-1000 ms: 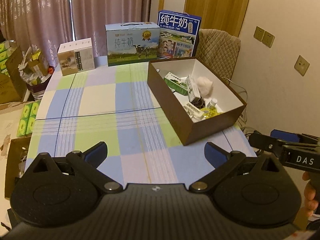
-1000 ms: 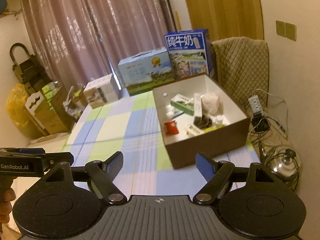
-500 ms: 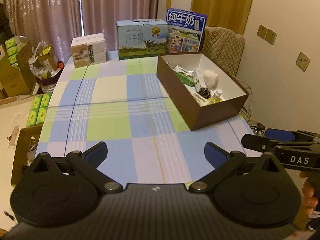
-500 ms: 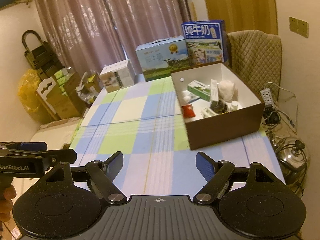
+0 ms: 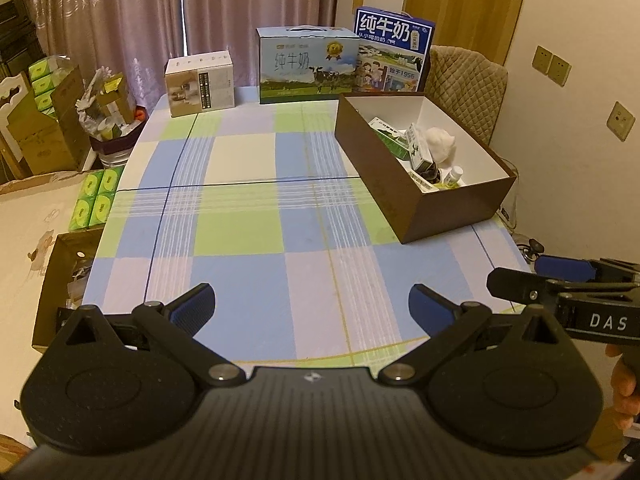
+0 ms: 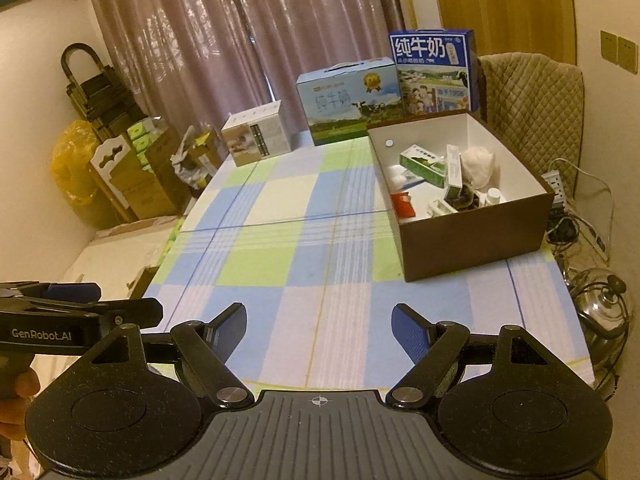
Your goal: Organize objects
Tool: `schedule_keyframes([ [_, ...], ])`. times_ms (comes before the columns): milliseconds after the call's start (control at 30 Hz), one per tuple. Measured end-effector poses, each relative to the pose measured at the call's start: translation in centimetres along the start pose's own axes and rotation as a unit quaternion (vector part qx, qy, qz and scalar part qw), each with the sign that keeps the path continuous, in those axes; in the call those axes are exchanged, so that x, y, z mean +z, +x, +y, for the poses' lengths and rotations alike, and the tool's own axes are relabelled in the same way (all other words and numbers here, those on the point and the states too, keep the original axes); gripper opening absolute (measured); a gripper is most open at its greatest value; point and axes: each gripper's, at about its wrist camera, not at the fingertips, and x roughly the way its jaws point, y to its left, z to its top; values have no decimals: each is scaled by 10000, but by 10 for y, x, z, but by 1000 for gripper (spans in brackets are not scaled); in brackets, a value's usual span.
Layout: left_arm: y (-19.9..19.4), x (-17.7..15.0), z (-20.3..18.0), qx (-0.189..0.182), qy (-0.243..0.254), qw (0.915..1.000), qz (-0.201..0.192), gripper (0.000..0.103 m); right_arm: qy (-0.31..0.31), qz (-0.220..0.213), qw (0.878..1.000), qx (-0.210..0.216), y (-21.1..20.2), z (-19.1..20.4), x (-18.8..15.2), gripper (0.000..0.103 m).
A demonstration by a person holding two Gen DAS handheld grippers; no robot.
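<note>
Left tool [image 5: 310, 308] wide, nothing between its blue pads; it sits over the near edge of the counter [image 5: 240, 236]; right tool [image 6: 318, 324] also wide and holding nothing, over the same near edge; each tool shows at the side of the other's view, gripped by a hand [image 5: 624, 384].

Brown box [image 6: 476, 236] with white lining sits on the counter's far right, near the right edge; inside it: green-and-white carton [image 6: 424, 162], white wad [image 6: 478, 162], small white-capped bottle [image 6: 493, 196], red packet [image 6: 402, 204], a few more small packs I can't tell apart.

Along the far edge: small beige box [image 5: 200, 82] at left, light-blue milk case [image 5: 306, 66] in the middle, dark-blue milk case [image 5: 394, 54] just behind the brown box; the checked cloth between the tools and the boxes is bare.
</note>
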Motion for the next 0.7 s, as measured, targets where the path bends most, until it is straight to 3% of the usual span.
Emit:
schedule_keyframes([
  [700, 9, -4, 0, 114, -13, 9999, 106, 102, 49, 156, 9999, 31, 11, -1, -7, 77],
])
